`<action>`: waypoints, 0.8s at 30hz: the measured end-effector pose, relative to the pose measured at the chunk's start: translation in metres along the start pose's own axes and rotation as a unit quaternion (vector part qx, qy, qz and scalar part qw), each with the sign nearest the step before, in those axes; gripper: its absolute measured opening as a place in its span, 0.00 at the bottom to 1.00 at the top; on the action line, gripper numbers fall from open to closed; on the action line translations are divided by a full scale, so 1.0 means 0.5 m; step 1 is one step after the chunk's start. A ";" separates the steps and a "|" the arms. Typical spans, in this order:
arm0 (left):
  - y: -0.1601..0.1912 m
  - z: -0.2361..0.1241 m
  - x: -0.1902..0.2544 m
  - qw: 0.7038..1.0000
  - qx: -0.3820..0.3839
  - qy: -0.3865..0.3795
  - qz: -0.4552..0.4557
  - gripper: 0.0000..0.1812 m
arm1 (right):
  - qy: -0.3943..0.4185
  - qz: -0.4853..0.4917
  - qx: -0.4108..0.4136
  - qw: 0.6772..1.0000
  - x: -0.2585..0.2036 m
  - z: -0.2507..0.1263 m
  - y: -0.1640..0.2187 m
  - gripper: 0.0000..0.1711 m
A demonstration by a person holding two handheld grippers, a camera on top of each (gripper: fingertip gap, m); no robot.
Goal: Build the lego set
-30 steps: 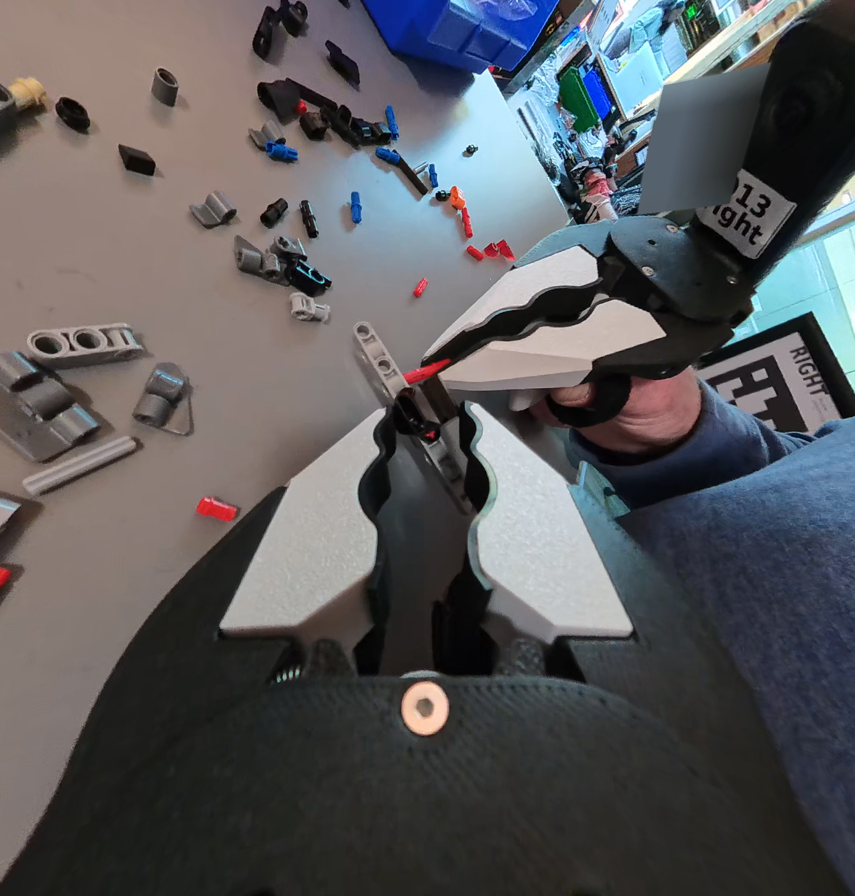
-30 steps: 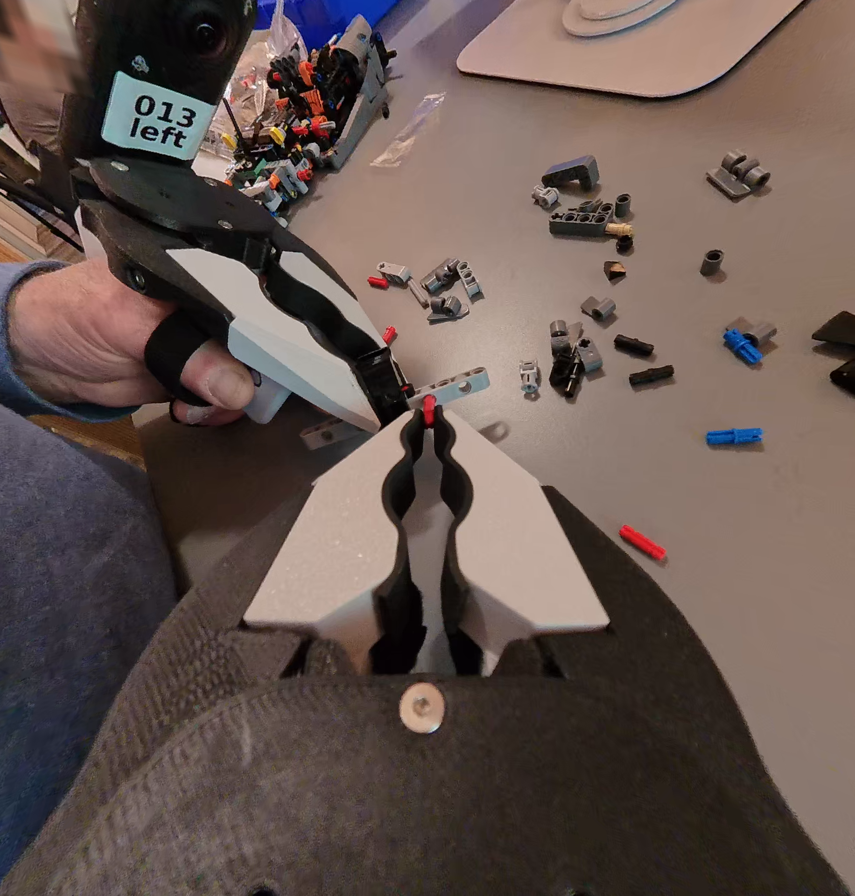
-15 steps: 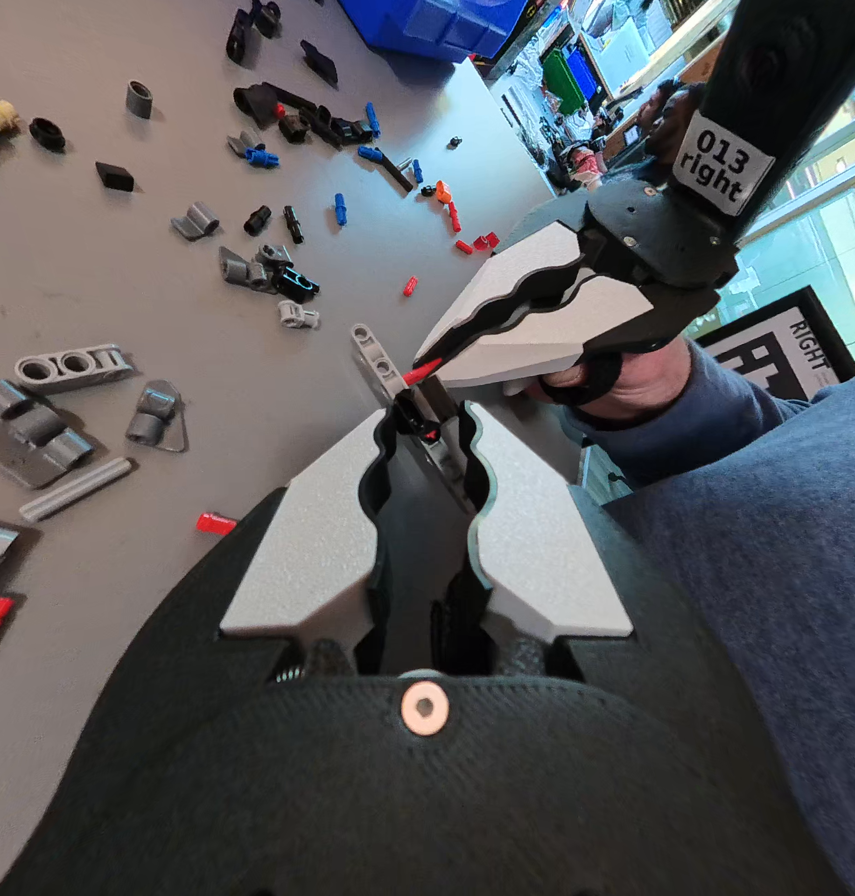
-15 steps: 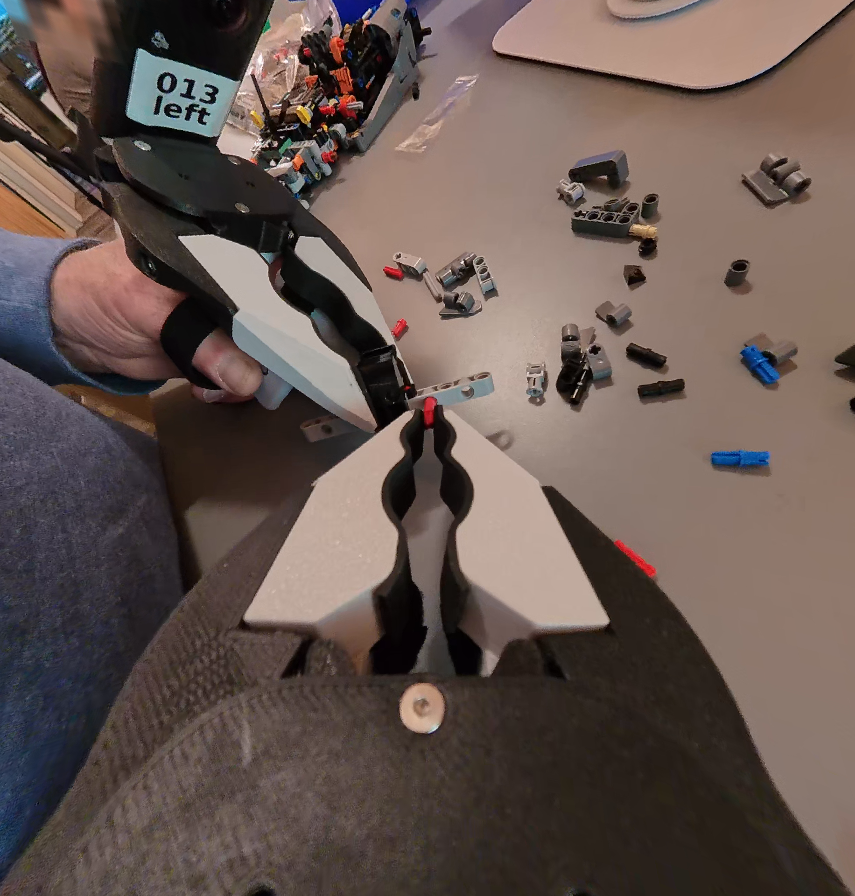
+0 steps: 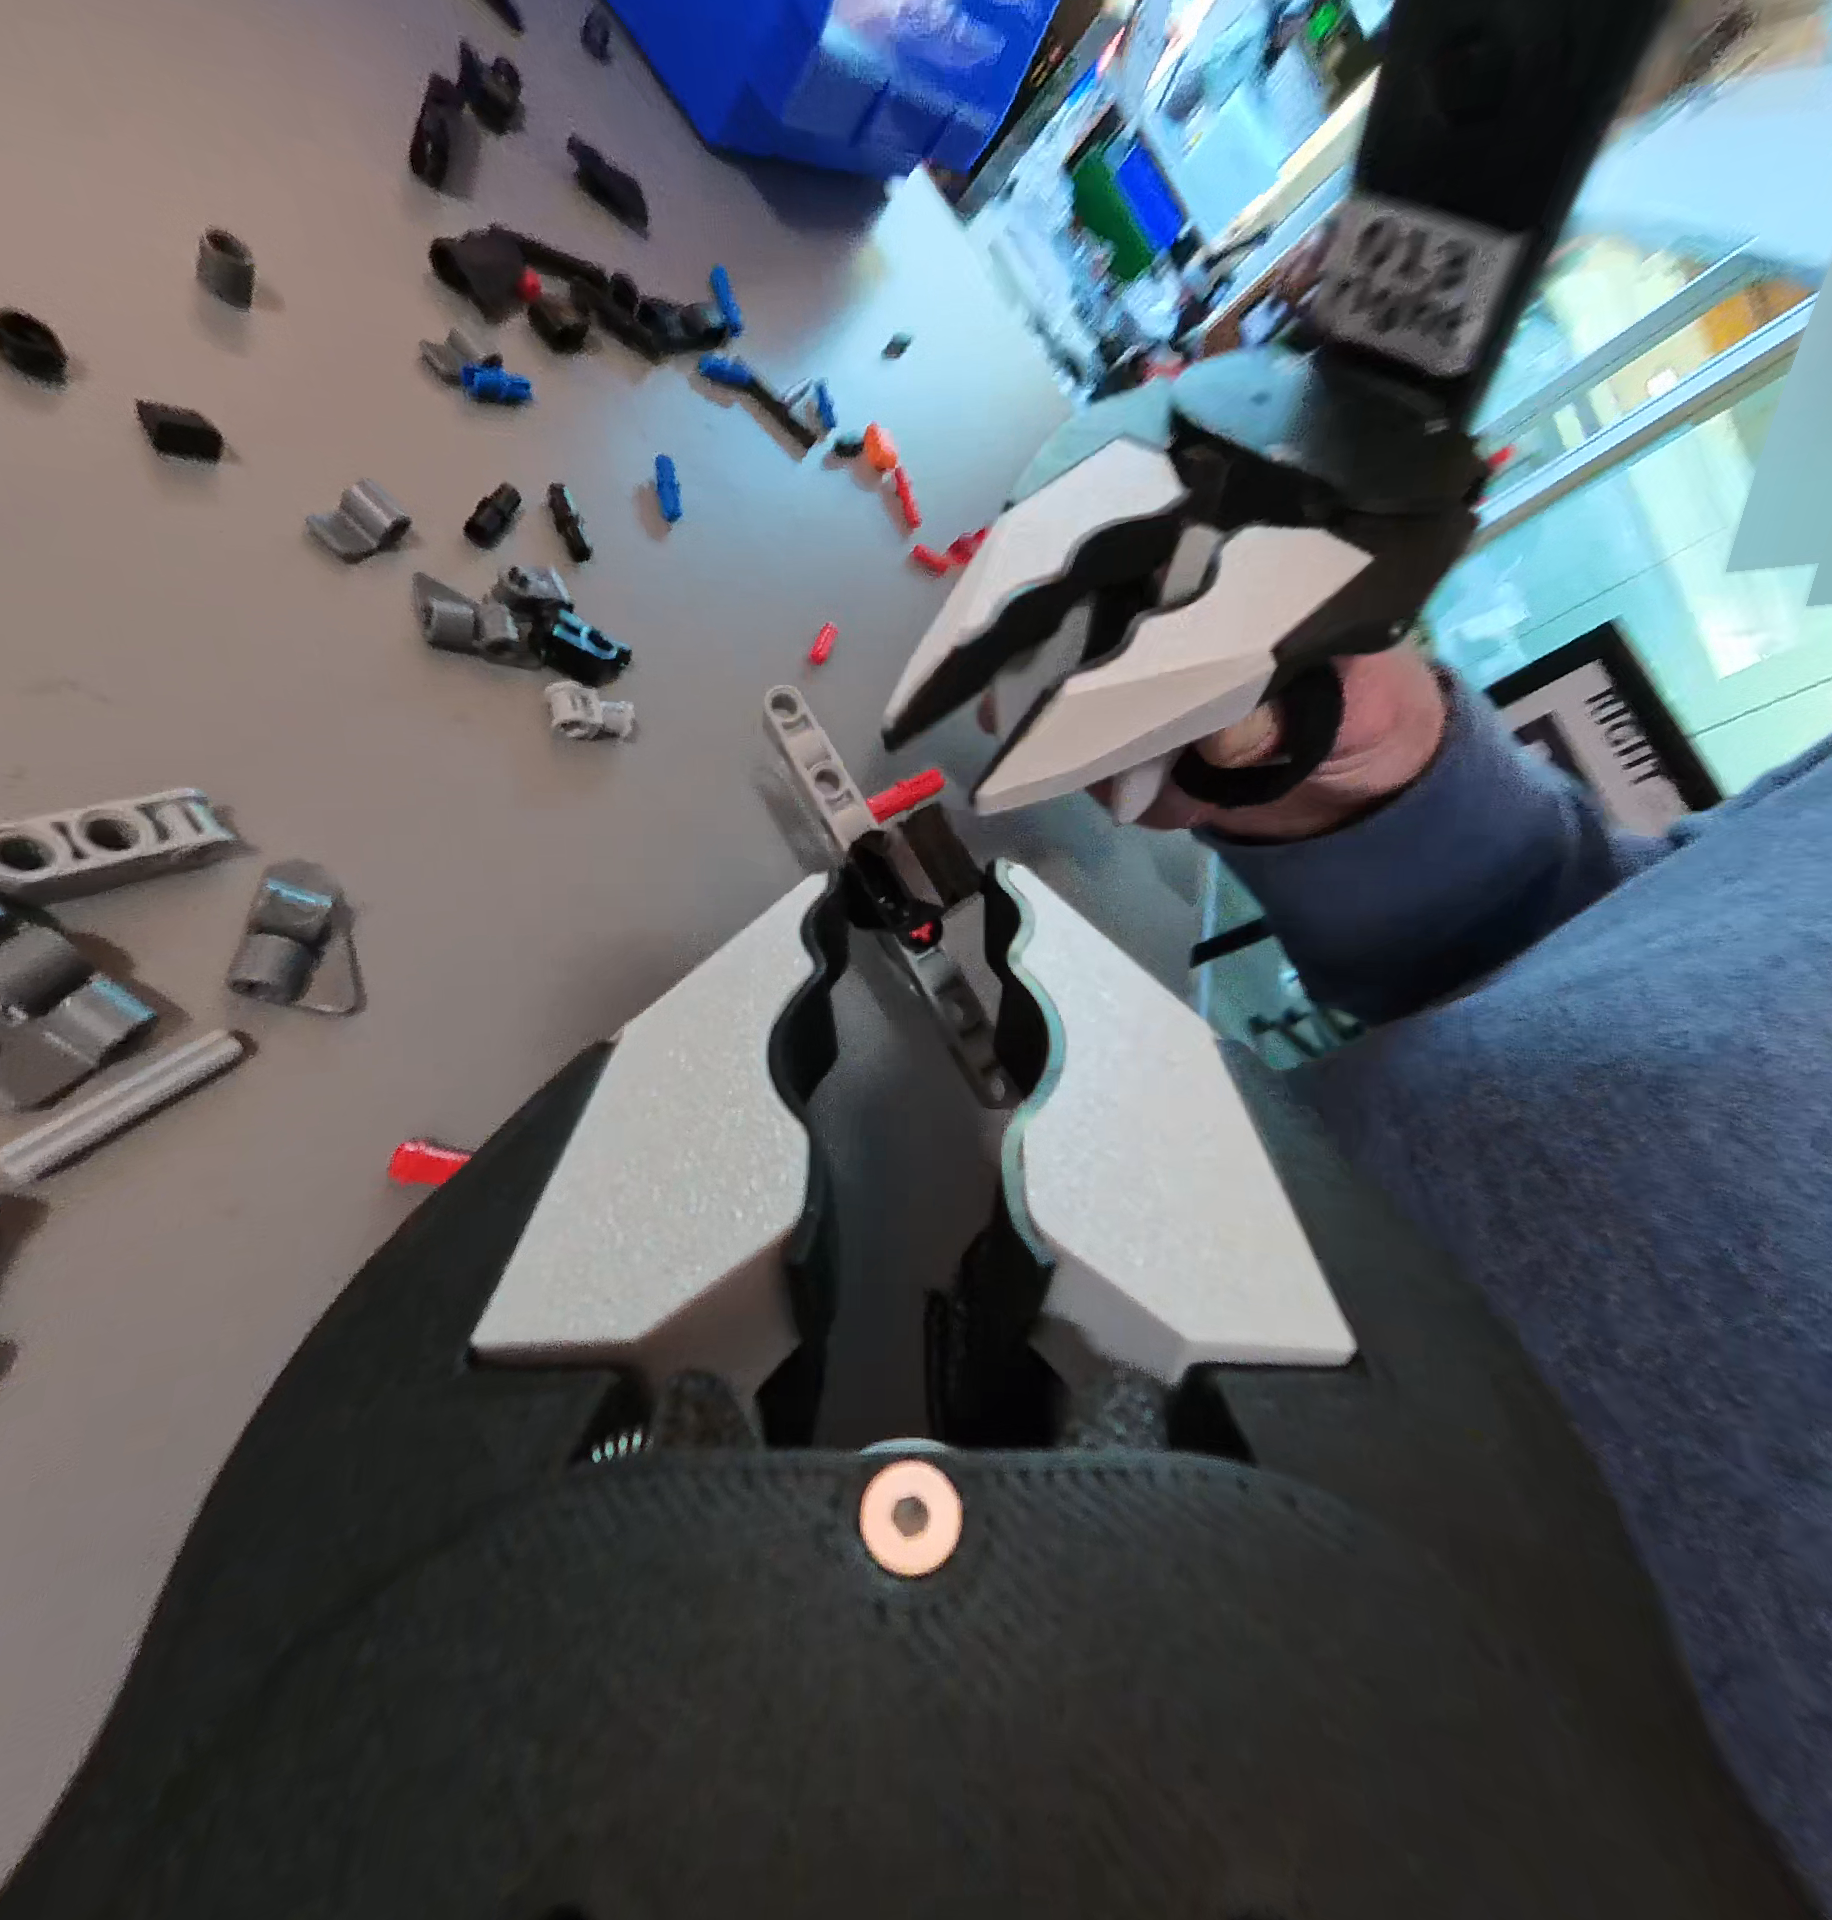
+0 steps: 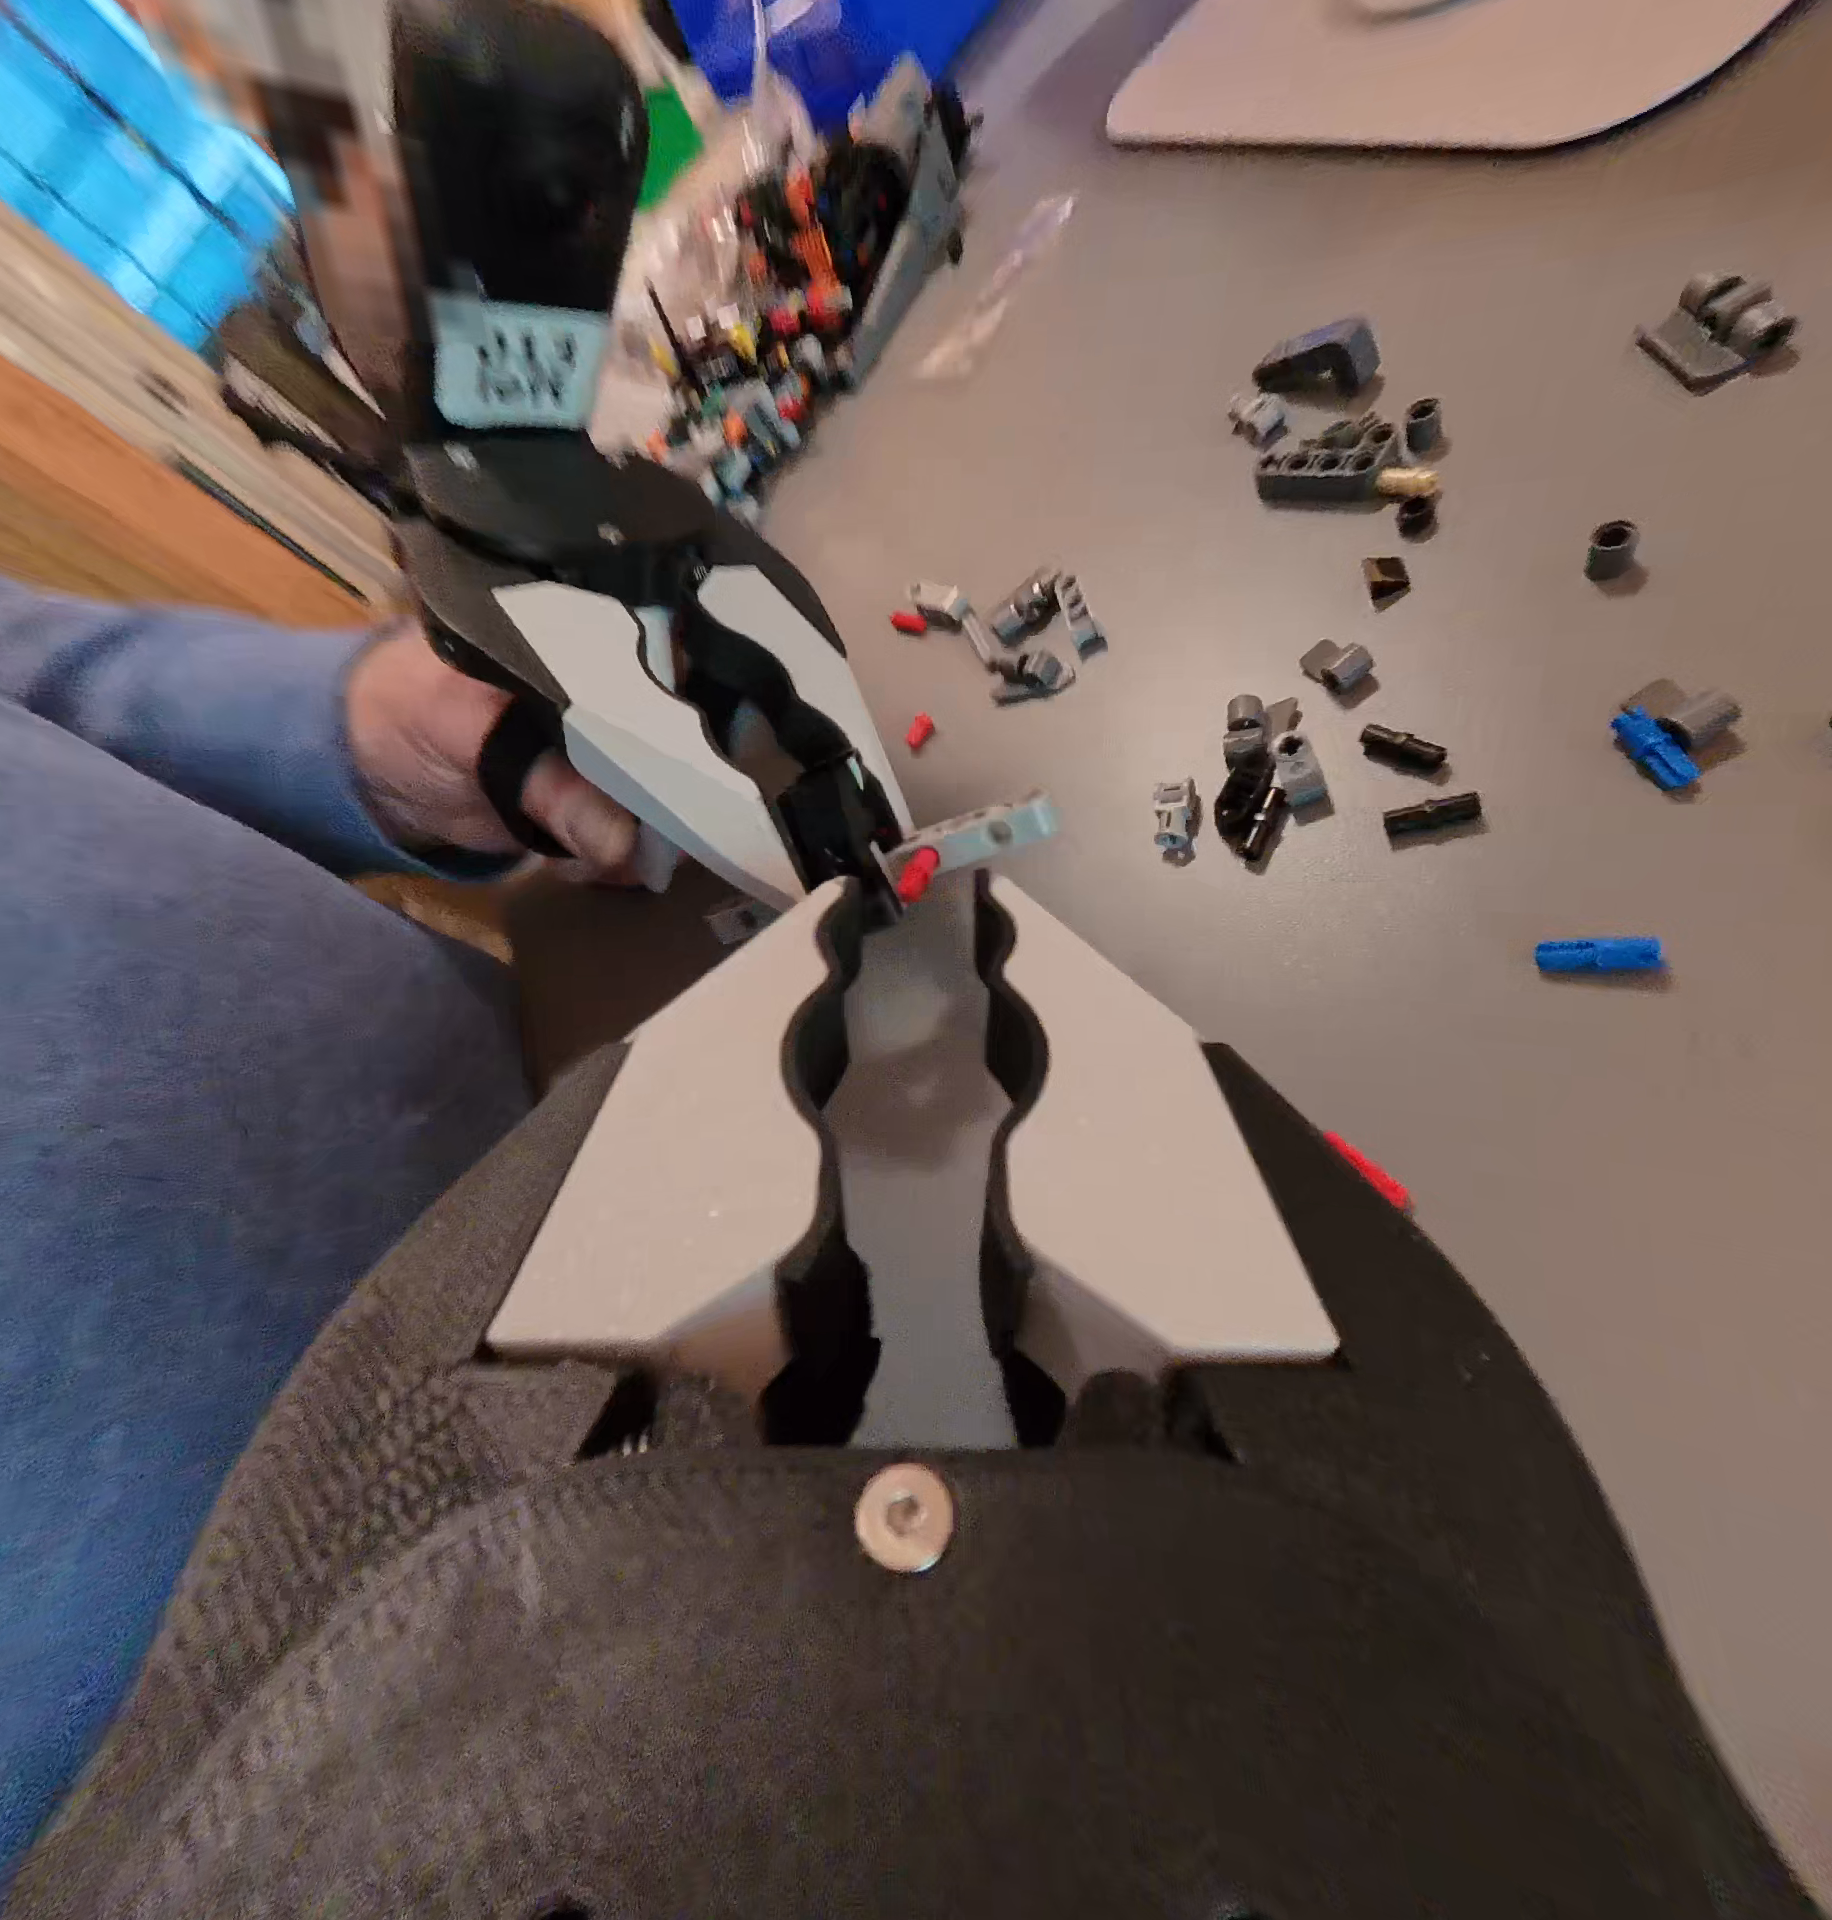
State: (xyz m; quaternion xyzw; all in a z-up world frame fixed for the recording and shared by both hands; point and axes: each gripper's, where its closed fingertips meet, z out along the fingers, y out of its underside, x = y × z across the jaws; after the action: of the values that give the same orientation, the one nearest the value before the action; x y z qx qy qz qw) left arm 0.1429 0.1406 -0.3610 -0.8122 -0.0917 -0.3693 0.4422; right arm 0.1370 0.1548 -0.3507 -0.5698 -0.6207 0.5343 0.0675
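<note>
My left gripper [image 5: 907, 894] is shut on a small assembly: a light grey beam [image 5: 808, 758] with a black piece [image 5: 912, 862] on it, held above the table. A red pin [image 5: 901, 800] sticks out of the beam's side. My right gripper [image 5: 938, 769] is open and empty, its tips just right of the pin and apart from it. In the right wrist view my right gripper [image 6: 912, 894] is open with the red pin [image 6: 917, 868] just ahead between its tips, set in the grey beam [image 6: 995, 826] that the left gripper [image 6: 844, 842] holds.
Loose grey, black, blue and red pieces [image 5: 517, 623] lie scattered over the grey table [image 5: 216, 644]. A blue bin [image 5: 839, 73] stands at the back. A partly built model [image 6: 818, 260] and a grey mat [image 6: 1411, 83] lie farther off. The table edge is near my sleeve. The grippers are tip to tip, or close to it. Left tips and right tips are each some 35 centimetres from the partly built model [image 6: 818, 260].
My right gripper was shut on the red pin against the beam. It has opened, let go and drawn back a little. The pin stays in the beam. The left gripper keeps its hold.
</note>
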 end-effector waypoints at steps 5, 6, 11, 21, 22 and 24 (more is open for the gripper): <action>-0.038 -0.023 0.059 0.992 0.059 0.111 -0.008 0.14 | -0.105 0.105 0.062 0.987 -0.029 -0.029 -0.029 0.19; -0.044 -0.025 0.068 0.990 0.067 0.122 -0.006 0.14 | -0.124 0.120 0.069 0.983 -0.038 -0.029 -0.034 0.22; -0.052 -0.027 0.103 0.986 0.066 0.149 0.034 0.14 | -0.195 0.147 0.112 0.963 -0.078 -0.036 -0.062 0.16; -0.064 -0.046 0.138 0.982 0.070 0.165 0.064 0.14 | -0.234 0.143 0.169 0.947 -0.116 -0.051 -0.089 0.14; -0.064 -0.047 0.139 0.982 0.068 0.162 0.069 0.14 | -0.232 0.141 0.172 0.947 -0.118 -0.052 -0.090 0.14; -0.058 -0.047 0.141 0.983 0.056 0.153 0.085 0.14 | -0.230 0.136 0.170 0.949 -0.123 -0.052 -0.090 0.13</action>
State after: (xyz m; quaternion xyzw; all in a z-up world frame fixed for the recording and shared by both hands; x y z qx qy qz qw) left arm 0.1671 0.1268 -0.2864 -0.7248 0.0264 -0.4447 0.5255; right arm 0.1475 0.1321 -0.2744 -0.4904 -0.4361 0.7525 -0.0549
